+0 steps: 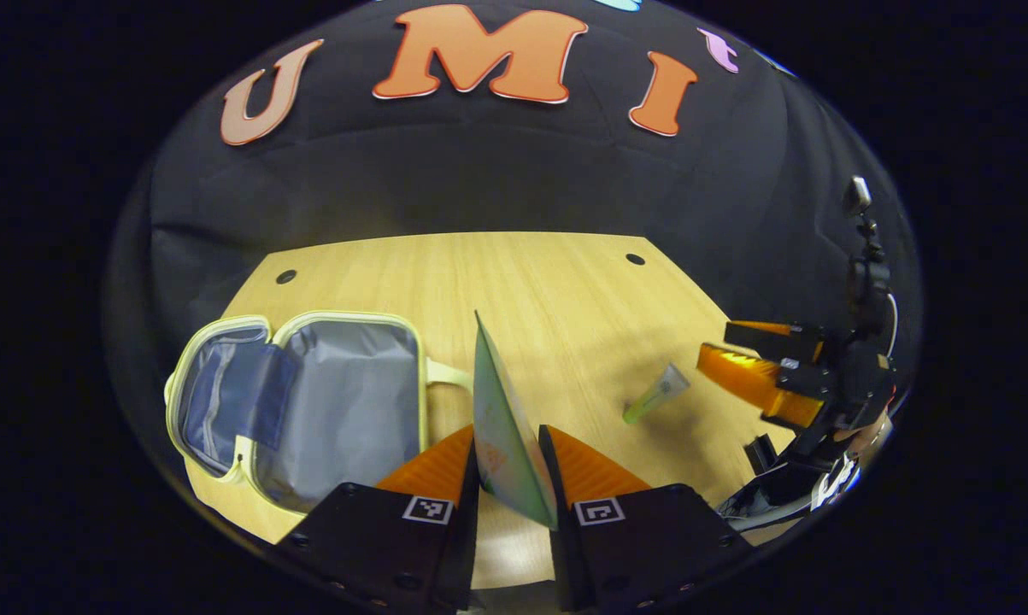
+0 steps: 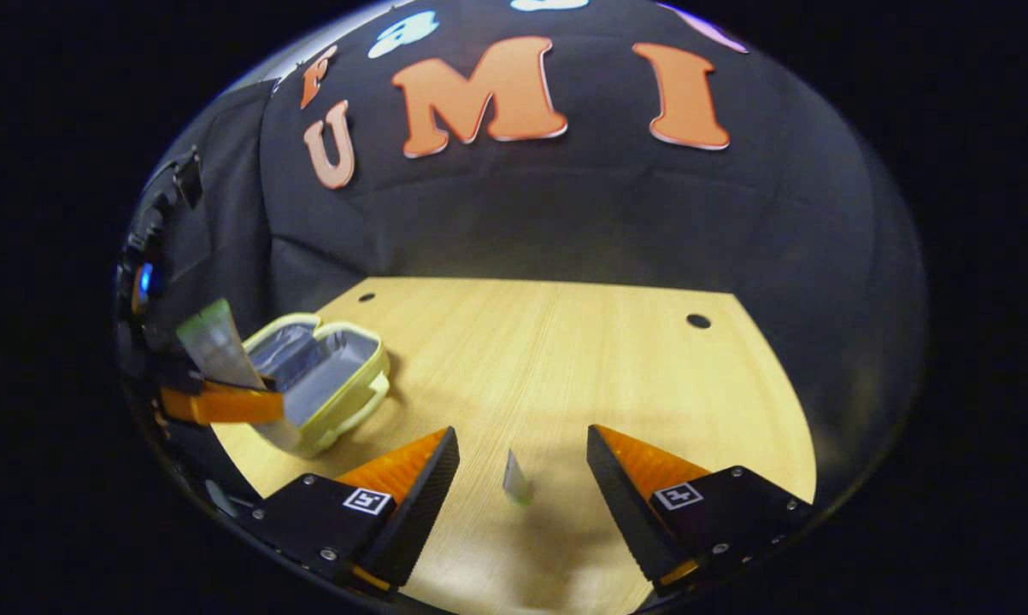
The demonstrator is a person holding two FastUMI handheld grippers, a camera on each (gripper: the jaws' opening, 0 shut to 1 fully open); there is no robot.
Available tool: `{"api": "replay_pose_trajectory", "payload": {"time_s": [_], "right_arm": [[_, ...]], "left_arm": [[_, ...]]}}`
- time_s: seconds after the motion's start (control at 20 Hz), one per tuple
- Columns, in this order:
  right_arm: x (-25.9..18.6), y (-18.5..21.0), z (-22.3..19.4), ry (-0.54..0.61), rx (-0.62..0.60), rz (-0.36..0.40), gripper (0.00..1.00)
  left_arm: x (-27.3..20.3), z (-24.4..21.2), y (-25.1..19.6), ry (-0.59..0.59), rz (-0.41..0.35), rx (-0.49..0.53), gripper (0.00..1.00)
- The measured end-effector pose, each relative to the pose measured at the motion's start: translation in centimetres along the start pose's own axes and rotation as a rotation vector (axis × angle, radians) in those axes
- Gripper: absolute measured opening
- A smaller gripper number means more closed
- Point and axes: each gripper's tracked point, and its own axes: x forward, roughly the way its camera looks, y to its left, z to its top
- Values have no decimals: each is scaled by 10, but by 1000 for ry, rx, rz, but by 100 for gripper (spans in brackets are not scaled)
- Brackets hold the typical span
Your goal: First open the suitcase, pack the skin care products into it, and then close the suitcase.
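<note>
Left gripper (image 1: pixel 514 478) pinched flat sachet (image 1: pixel 505 427) edge-on, lifted for packing; suitcase (image 1: pixel 308 401) lay open near tabletop's (image 1: pixel 548 290) left edge; right gripper (image 2: pixel 522 478) spread astride small tube (image 2: pixel 516 478) at near edge, apparently poised to grasp.

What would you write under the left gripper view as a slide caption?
Left gripper, jaws shut on a flat sachet, beside the open suitcase; a small tube lies on the table.

My left gripper (image 1: pixel 514 465) is clamping both fingers on a flat sachet (image 1: pixel 505 427), holding it upright. My right gripper (image 2: pixel 522 478) is hovering with jaws spread wide, seemingly just above the desk (image 2: pixel 565 359).
</note>
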Motion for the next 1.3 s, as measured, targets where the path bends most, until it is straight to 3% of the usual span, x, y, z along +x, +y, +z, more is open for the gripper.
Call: {"api": "replay_pose_trajectory", "payload": {"time_s": [0.35, 0.45, 0.5, 0.55, 0.7, 0.8, 0.95, 1.05, 1.1, 1.3], "right_arm": [[39, -2, -69, 179, -47, 41, 86], [45, -2, -78, 208, -51, 41, 75], [48, -3, -82, 219, -46, 41, 64], [50, -3, -84, 225, -38, 47, 65], [56, -1, -87, 238, -34, 58, 54], [54, -3, -85, 246, -16, 53, 34], [39, 9, -72, 277, 70, 69, 31], [26, 18, -51, 257, 86, 74, 36], [19, 21, -41, 252, 93, 67, 31], [-9, 53, 1, 218, 109, 76, 31]], "left_arm": [[-14, -17, 46, -16, 84, -72, 37], [-14, -21, 53, -14, 91, -81, 37], [-14, -22, 55, -14, 93, -85, 37], [-13, -22, 56, -15, 94, -87, 37], [-15, -22, 57, -14, 94, -91, 37], [-16, -24, 58, -5, 90, -89, 37], [-23, -22, 70, 16, 97, -77, 37], [-33, -15, 77, 28, 92, -72, 37], [-39, -9, 81, 31, 88, -66, 36], [-54, 11, 107, 41, 60, -32, 37]]}}
